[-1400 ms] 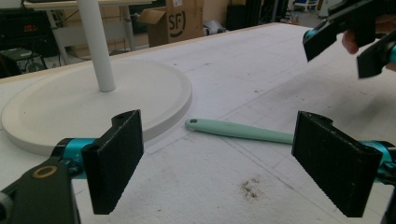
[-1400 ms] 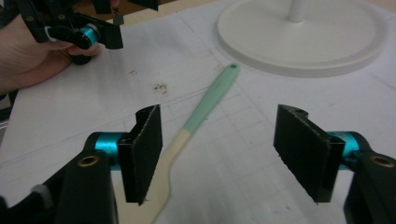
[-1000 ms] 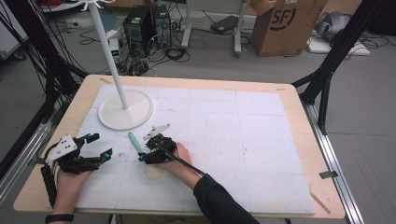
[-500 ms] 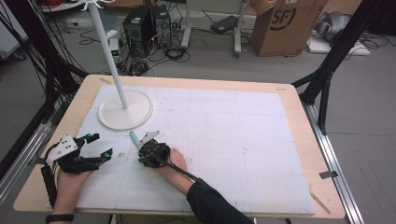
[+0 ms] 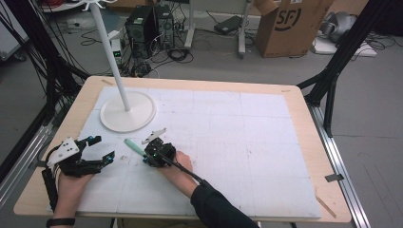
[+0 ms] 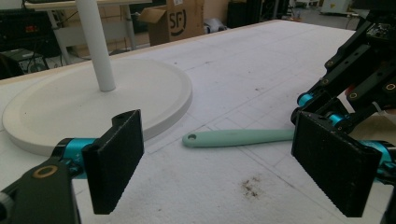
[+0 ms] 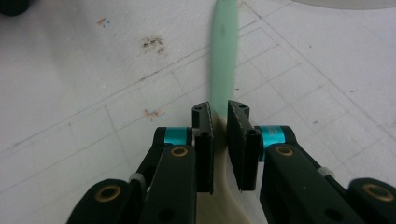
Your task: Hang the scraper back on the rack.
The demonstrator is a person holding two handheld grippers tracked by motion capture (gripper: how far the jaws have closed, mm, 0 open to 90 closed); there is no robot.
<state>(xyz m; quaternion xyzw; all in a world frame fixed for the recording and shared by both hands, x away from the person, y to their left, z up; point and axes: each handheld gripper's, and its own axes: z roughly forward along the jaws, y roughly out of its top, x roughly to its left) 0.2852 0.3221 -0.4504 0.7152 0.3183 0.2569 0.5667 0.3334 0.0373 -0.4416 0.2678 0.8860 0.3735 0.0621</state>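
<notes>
A utensil with a mint-green handle (image 5: 134,147) and a cream end lies flat on the white mat (image 5: 247,142). My right gripper (image 5: 151,154) is shut on it where the green handle meets the cream part. In the right gripper view the handle (image 7: 223,56) runs straight away from the two jaws of that gripper (image 7: 220,123). My left gripper (image 5: 102,148) rests at the mat's left front, open and holding nothing. In the left gripper view its wide-apart jaws (image 6: 224,163) frame the handle (image 6: 238,137), whose hole end points toward the stand. The right gripper (image 6: 327,102) shows there at the right.
A white stand with a round base (image 5: 127,112) and a thin pole (image 5: 111,52) occupies the mat's back left, close behind the utensil. Black frame struts (image 5: 332,71) flank the wooden table. A cardboard box (image 5: 285,23) and a computer tower (image 5: 142,23) sit on the floor beyond.
My right hand has slid a little left and nearer, bringing its gripper onto the utensil. The left gripper has barely moved.
</notes>
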